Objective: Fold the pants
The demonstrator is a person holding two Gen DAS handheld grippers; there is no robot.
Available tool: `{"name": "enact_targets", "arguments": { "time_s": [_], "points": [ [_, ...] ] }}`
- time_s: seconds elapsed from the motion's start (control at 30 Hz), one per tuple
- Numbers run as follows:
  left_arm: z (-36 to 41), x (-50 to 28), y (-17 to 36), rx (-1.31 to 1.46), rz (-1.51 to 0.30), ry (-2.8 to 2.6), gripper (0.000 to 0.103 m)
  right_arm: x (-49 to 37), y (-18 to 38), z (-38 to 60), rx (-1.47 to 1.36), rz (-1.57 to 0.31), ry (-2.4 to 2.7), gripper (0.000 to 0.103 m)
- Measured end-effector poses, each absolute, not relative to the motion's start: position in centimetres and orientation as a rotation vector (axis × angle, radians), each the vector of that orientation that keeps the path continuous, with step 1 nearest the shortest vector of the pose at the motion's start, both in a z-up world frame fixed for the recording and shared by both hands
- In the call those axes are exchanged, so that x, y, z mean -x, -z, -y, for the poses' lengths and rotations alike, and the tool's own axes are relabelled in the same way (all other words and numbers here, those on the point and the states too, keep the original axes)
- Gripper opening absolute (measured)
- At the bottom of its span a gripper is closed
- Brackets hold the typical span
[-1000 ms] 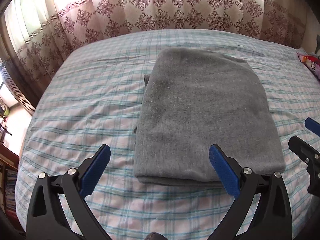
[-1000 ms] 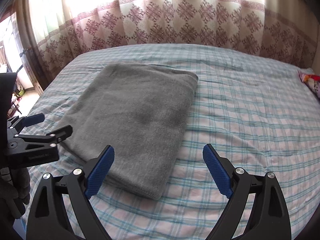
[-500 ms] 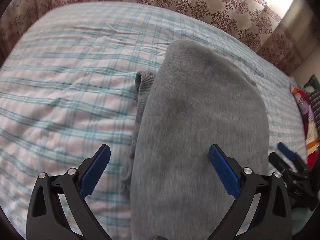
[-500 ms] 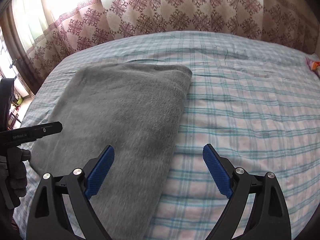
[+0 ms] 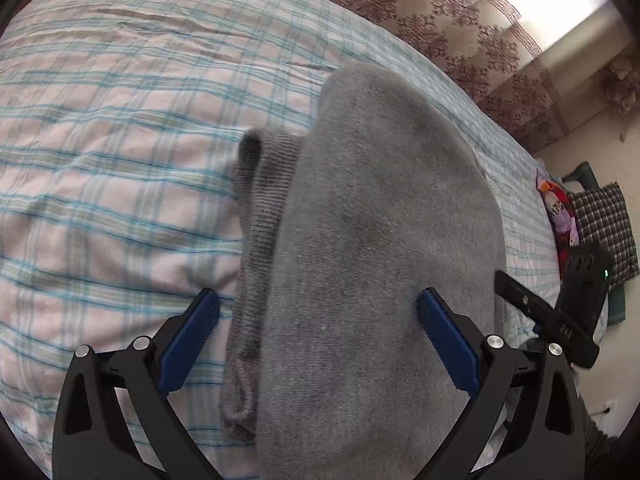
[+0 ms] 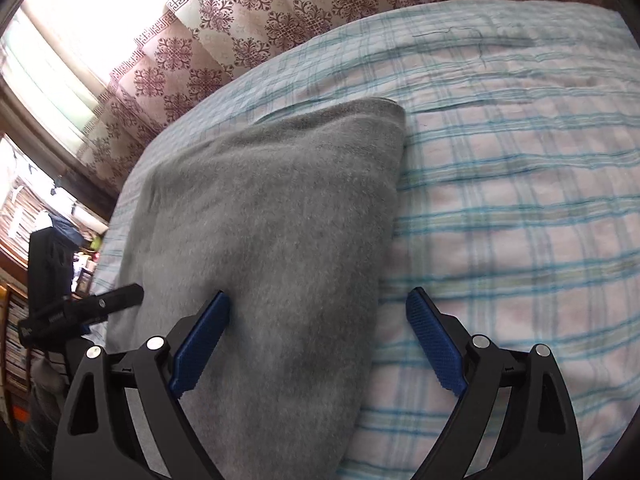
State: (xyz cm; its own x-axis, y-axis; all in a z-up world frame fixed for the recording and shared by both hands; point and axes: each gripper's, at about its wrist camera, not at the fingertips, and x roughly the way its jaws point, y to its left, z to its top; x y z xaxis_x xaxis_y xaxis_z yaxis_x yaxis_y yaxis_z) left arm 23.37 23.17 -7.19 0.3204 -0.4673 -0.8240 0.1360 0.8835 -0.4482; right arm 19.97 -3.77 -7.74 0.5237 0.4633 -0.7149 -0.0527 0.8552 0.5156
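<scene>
The grey pants point(image 5: 380, 240) lie folded into a thick rectangle on the plaid bedsheet point(image 5: 100, 160). A ribbed waistband edge point(image 5: 260, 184) sticks out from under the fold on its left side. My left gripper point(image 5: 318, 332) is open, low over the near left part of the pants. My right gripper point(image 6: 318, 332) is open, straddling the right edge of the pants point(image 6: 260, 220). Each gripper shows at the edge of the other's view: the right one in the left wrist view point(image 5: 560, 316), the left one in the right wrist view point(image 6: 80, 308).
A patterned curtain point(image 6: 240, 20) hangs behind the bed. Colourful clothes and a checked pillow point(image 5: 600, 220) lie off the bed's right side. Bookshelves point(image 6: 16, 320) stand at the left. Bare sheet point(image 6: 520, 200) spreads on both sides of the pants.
Both grippers have moved forward and down, close over the folded pants; the left has tilted so the waistband edge shows. Both stay open. The pants have not moved.
</scene>
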Motion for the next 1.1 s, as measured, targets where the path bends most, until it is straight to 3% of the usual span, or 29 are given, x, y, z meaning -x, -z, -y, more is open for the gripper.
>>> {"name": "enact_targets", "arguments": {
  "time_s": [0.03, 0.1, 0.2, 0.27, 0.37, 0.47, 0.63, 1.1],
  "points": [
    [-22.6, -23.2, 7.1, 0.316, -1.184, 0.436, 0.099, -20.4, 7.9, 3.5, -0.484, -0.99, -0.355, 0.068],
    [-21.6, -22.9, 7.1, 0.295, -1.192, 0.471, 0.099, -20.9, 8.0, 3.3, -0.499, -0.996, -0.368, 0.065],
    [-20.9, -22.9, 7.2, 0.284, -1.197, 0.452, 0.097, -21.4, 8.3, 3.4, -0.523, -1.007, -0.414, 0.05],
    [-21.1, -22.9, 6.9, 0.32, -1.193, 0.452, 0.081, -21.5, 8.1, 3.6, -0.535, -1.007, -0.438, 0.033],
    [-21.7, -22.8, 6.1, 0.351, -1.179, 0.458, 0.057, -21.3, 6.9, 3.6, -0.519, -0.991, -0.458, 0.026],
    [-21.7, -22.5, 5.1, 0.341, -1.169, 0.447, 0.047, -21.0, 5.2, 3.2, -0.47, -0.963, -0.462, 0.024],
    [-21.0, -21.8, 3.4, 0.352, -1.152, 0.466, 0.04, -19.8, 2.3, 4.3, -0.442, -0.907, -0.452, 0.023],
    [-4.6, -21.6, -0.9, 0.273, -1.094, 0.683, 0.04, -16.0, -3.5, 19.2, -0.413, -0.768, -0.265, 0.023]
  ]
}}
